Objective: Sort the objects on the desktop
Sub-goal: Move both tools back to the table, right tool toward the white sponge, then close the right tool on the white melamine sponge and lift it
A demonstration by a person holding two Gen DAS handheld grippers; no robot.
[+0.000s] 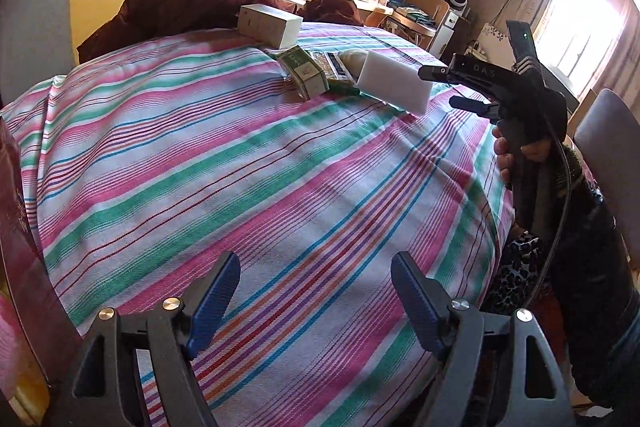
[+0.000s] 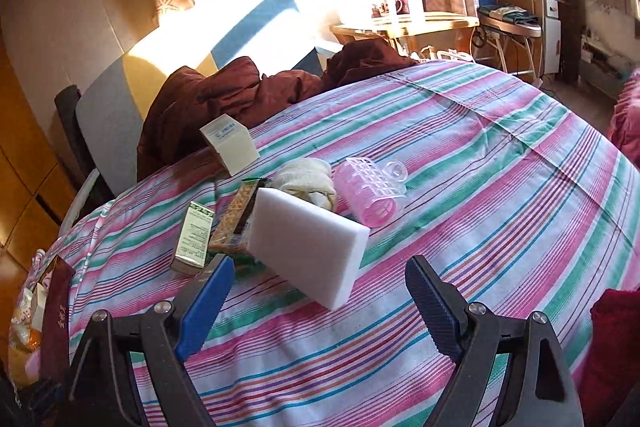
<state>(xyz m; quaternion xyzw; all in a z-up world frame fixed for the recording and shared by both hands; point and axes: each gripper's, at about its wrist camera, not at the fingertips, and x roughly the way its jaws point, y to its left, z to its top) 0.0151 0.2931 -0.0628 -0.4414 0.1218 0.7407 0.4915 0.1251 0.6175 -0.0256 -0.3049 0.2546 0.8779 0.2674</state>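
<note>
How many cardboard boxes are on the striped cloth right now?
2. A pale box at the far edge by the brown blanket, and a green-printed box left of the white sponge. Others may be hidden behind the pile.

The white sponge (image 2: 308,247) hides part of the snack packet (image 2: 236,223) and cloth (image 2: 308,173).

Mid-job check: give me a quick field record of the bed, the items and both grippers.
surface: striped sheet
cluster: white sponge block, pink hair roller, green box, snack packet, cream cloth, white box
left gripper: open, empty, over bare sheet
right gripper: open, empty, just short of the sponge block
sorted: nothing separated yet
</note>
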